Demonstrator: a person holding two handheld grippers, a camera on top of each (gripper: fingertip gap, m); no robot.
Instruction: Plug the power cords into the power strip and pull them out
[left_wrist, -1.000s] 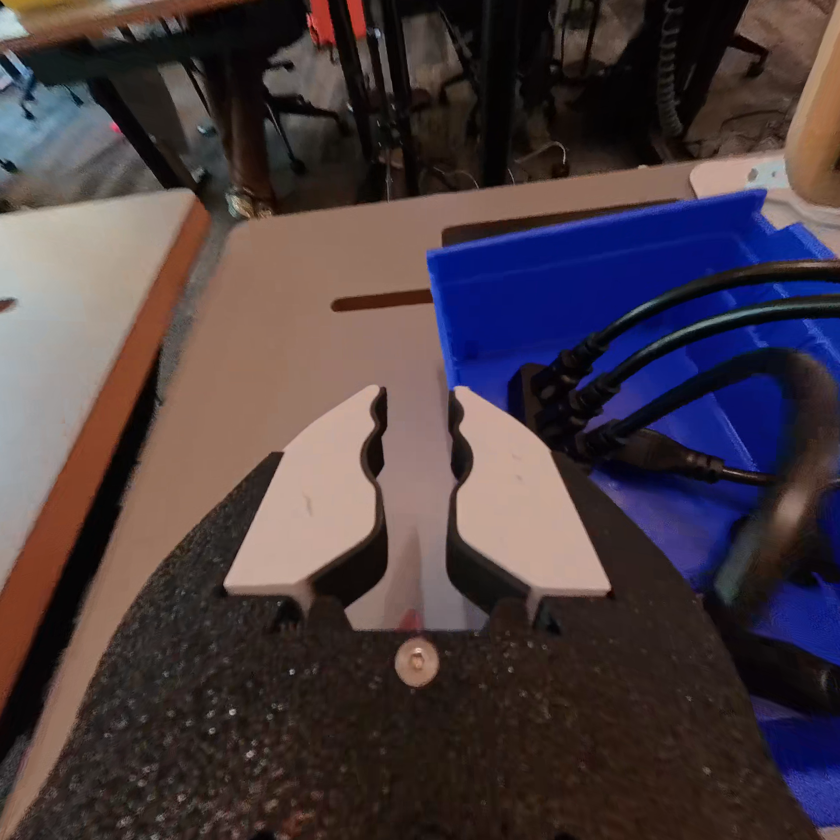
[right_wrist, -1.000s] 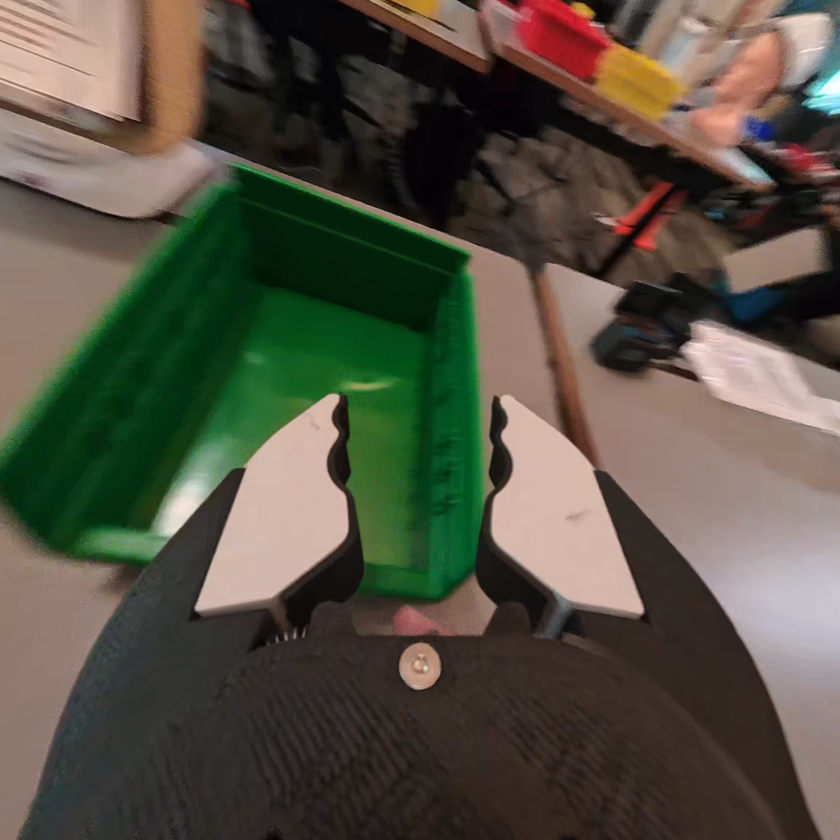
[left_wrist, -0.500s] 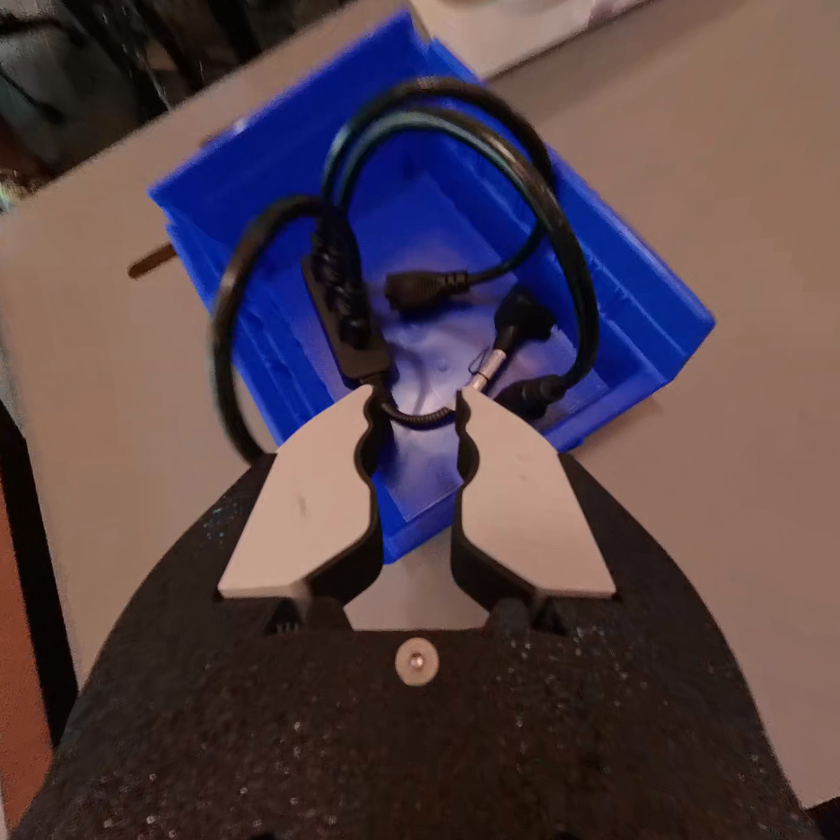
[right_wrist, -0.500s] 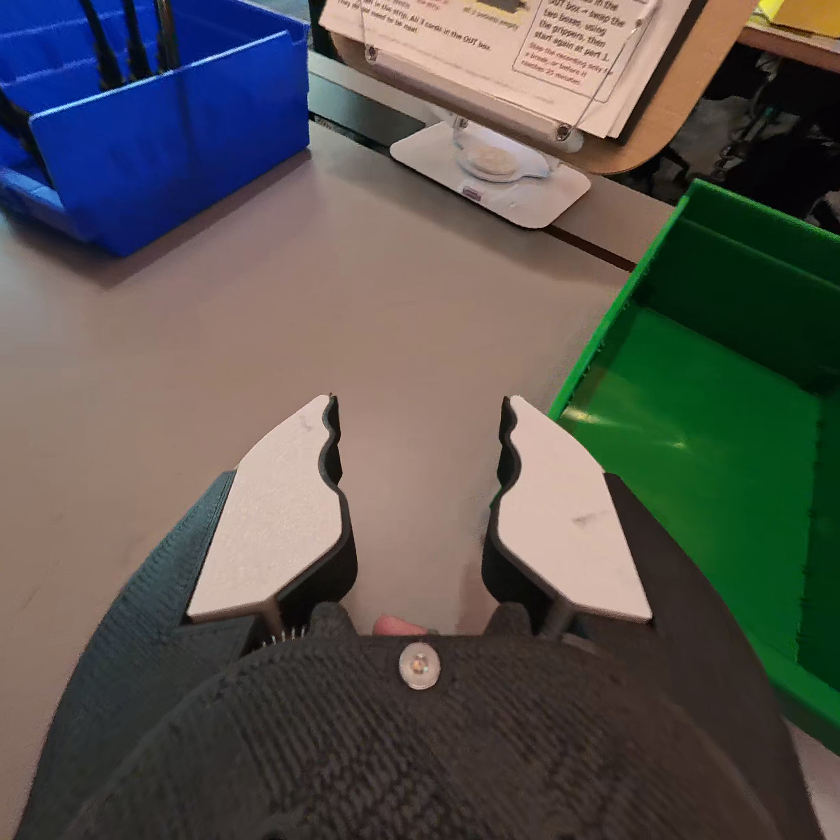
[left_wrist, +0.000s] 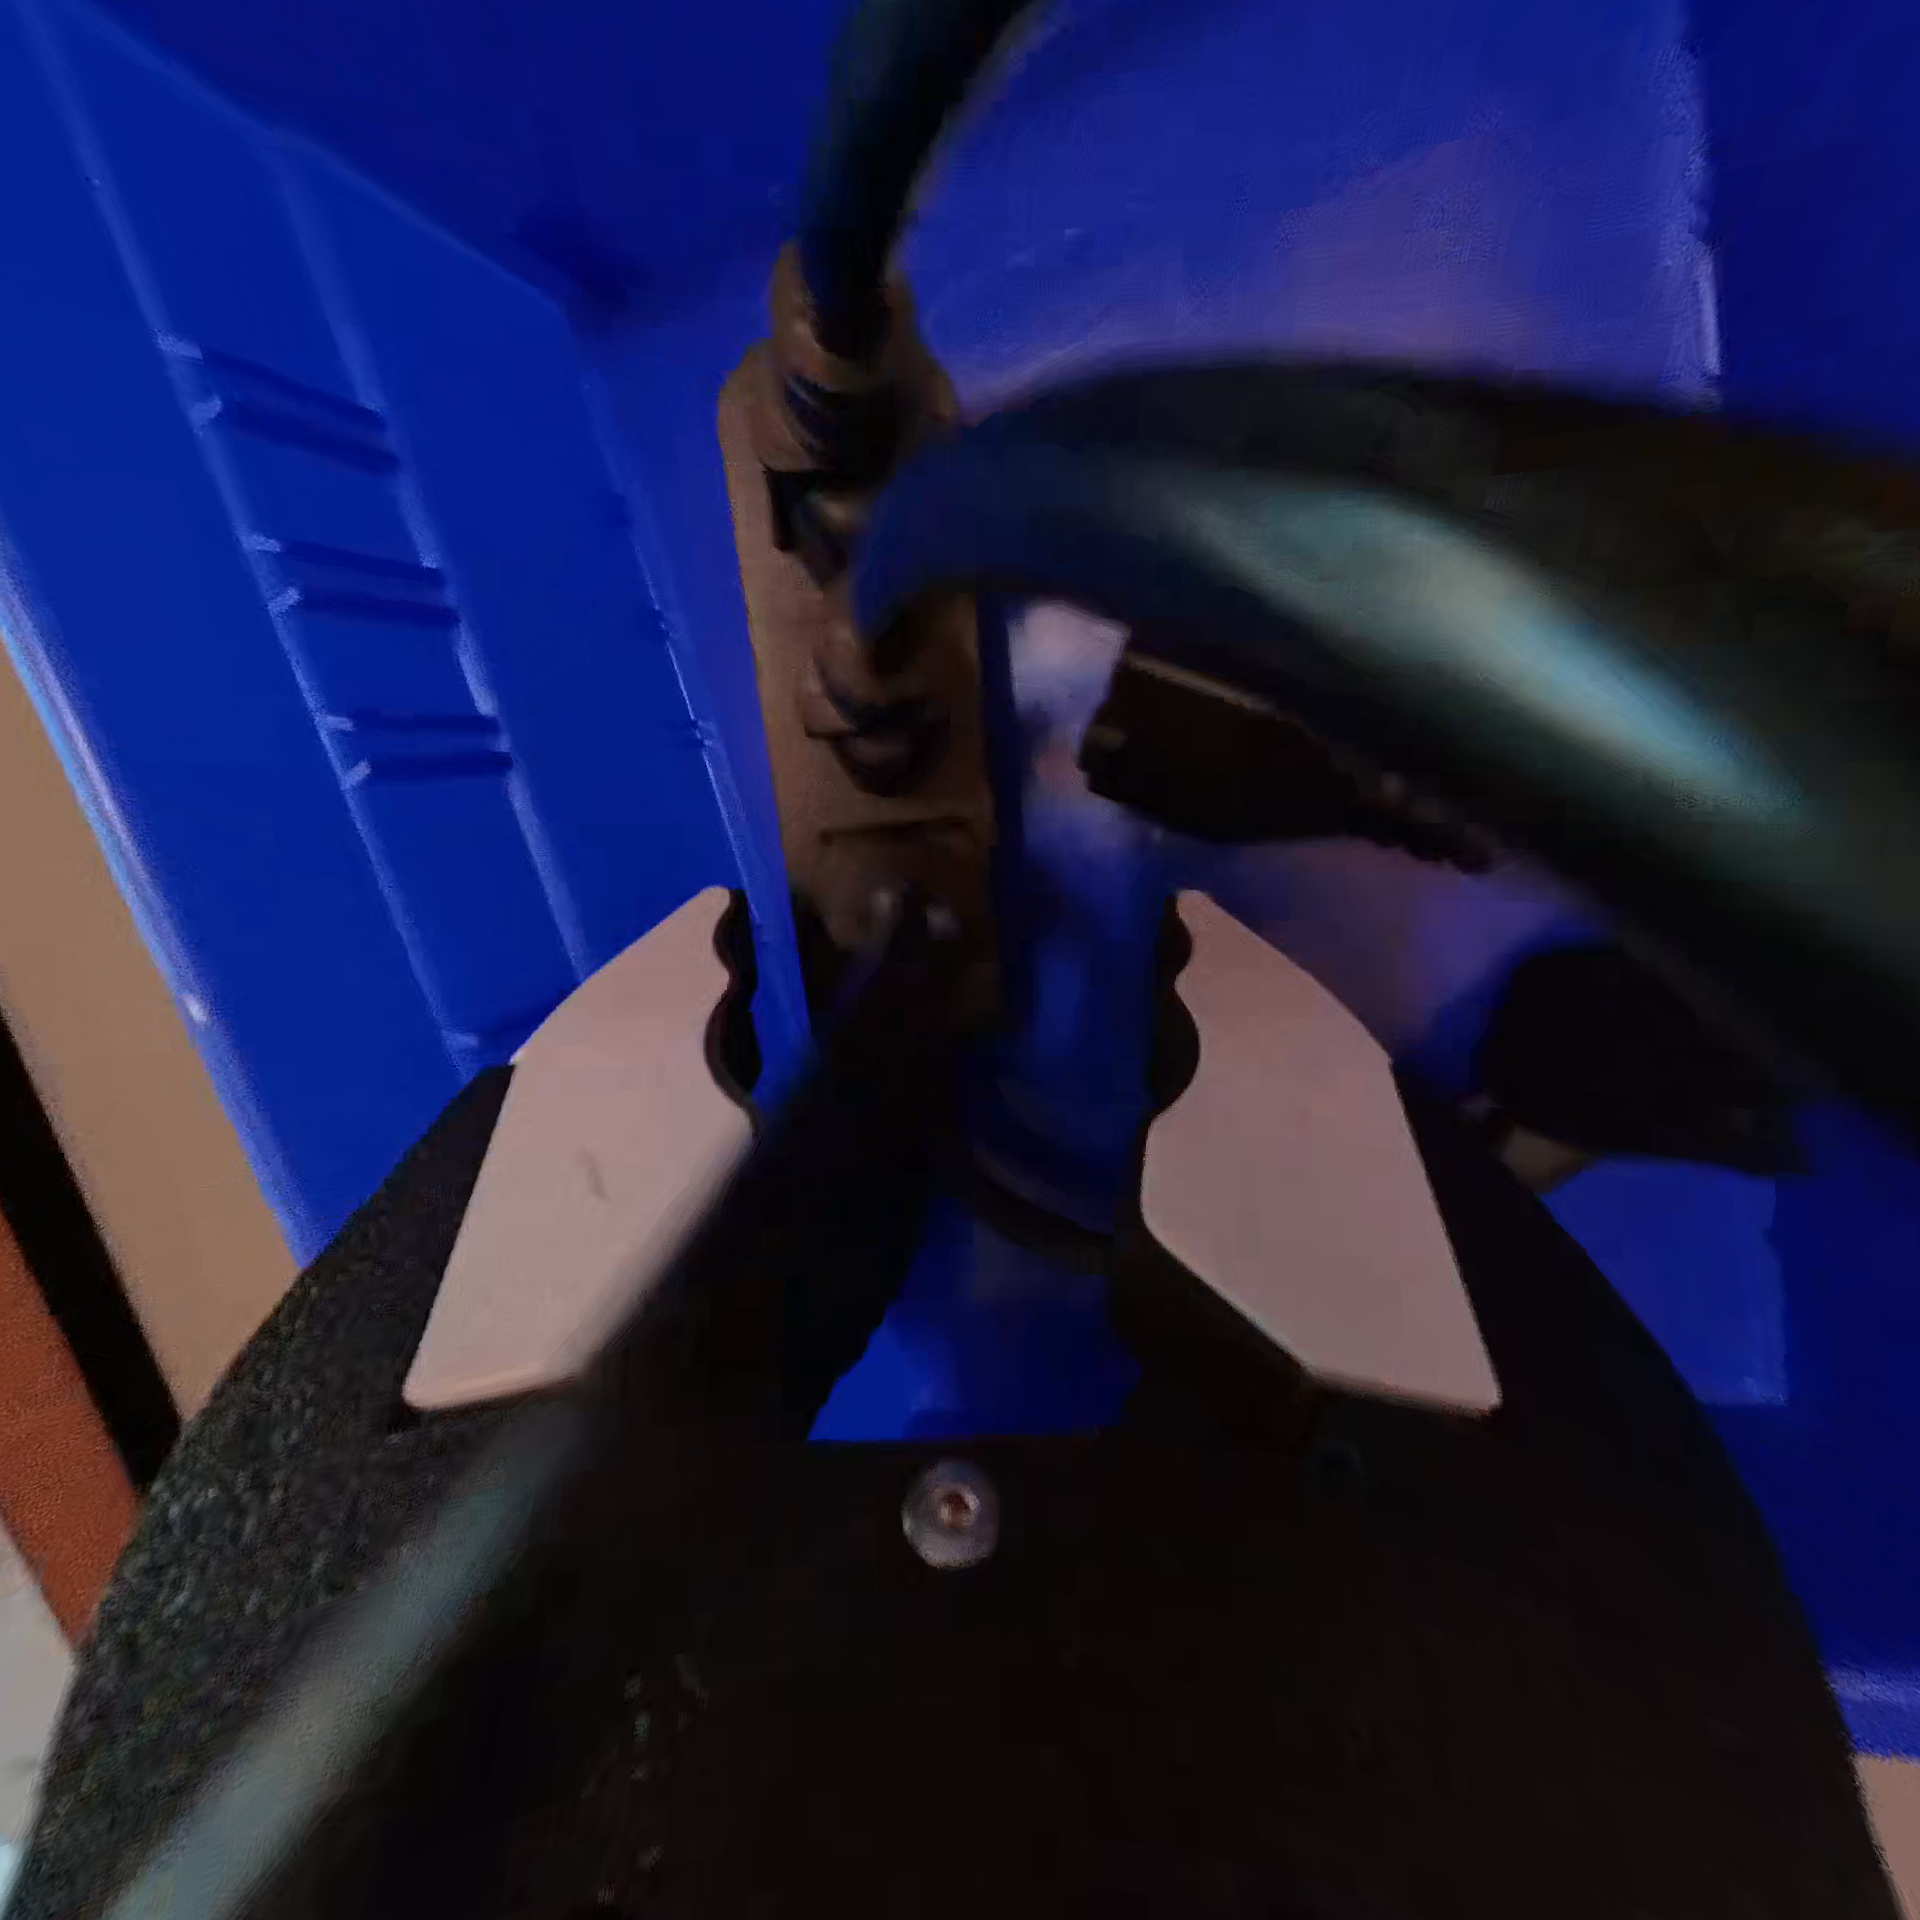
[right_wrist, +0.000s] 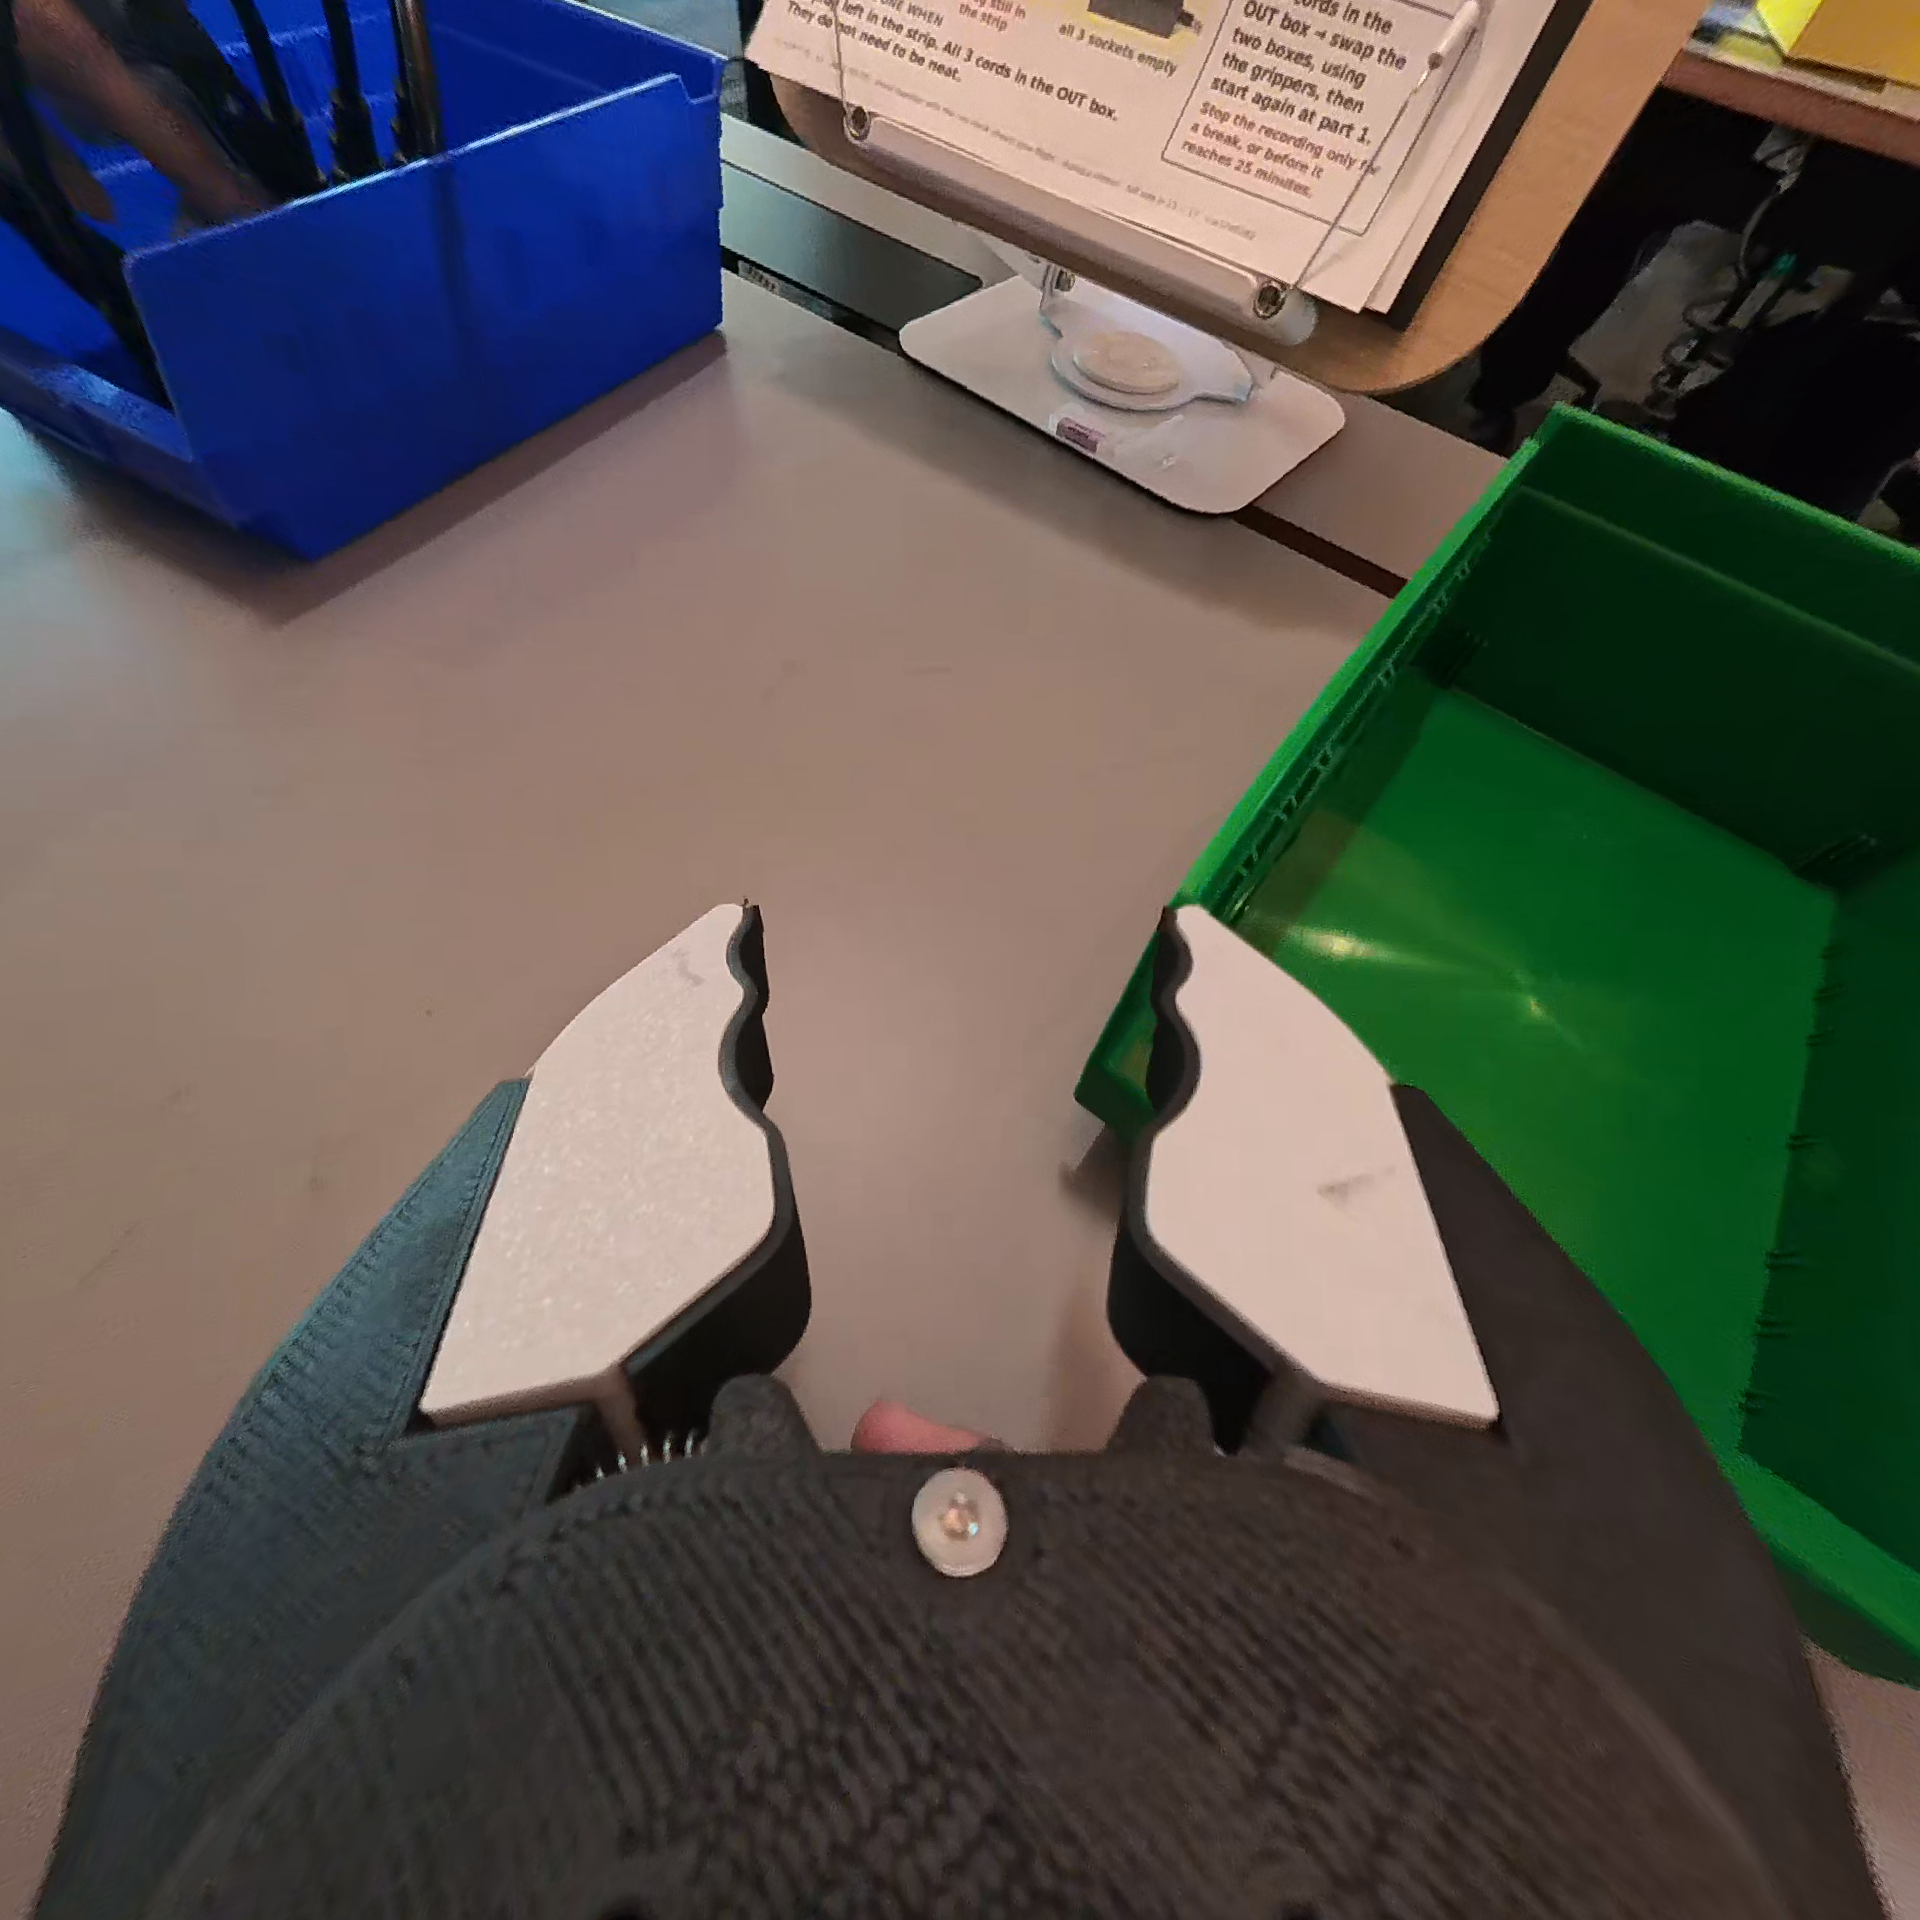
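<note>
Left gripper (left_wrist: 951, 925) sits low inside the blue bin (left_wrist: 436, 644), its jaws parted wide and holding nothing. Straight ahead of its tips, and slightly toward the left finger, lies the black power strip (left_wrist: 868, 665) along the bin's left wall. Its long axis runs away from the camera, almost in line with the fingers, so its near end falls between the jaws. Thick black power cords (left_wrist: 1403, 582) arch across from the right, one plug (left_wrist: 1226, 758) lying loose just right of the strip; blur hides how many are seated.

Right gripper (right_wrist: 956, 914) hovers over the bare grey table (right_wrist: 623, 727), equally wide apart and empty, beside the empty green bin (right_wrist: 1558, 935) and well apart from the blue one. By this layout the left gripper is far nearer the strip, so taking hold there looks like its job.
</note>
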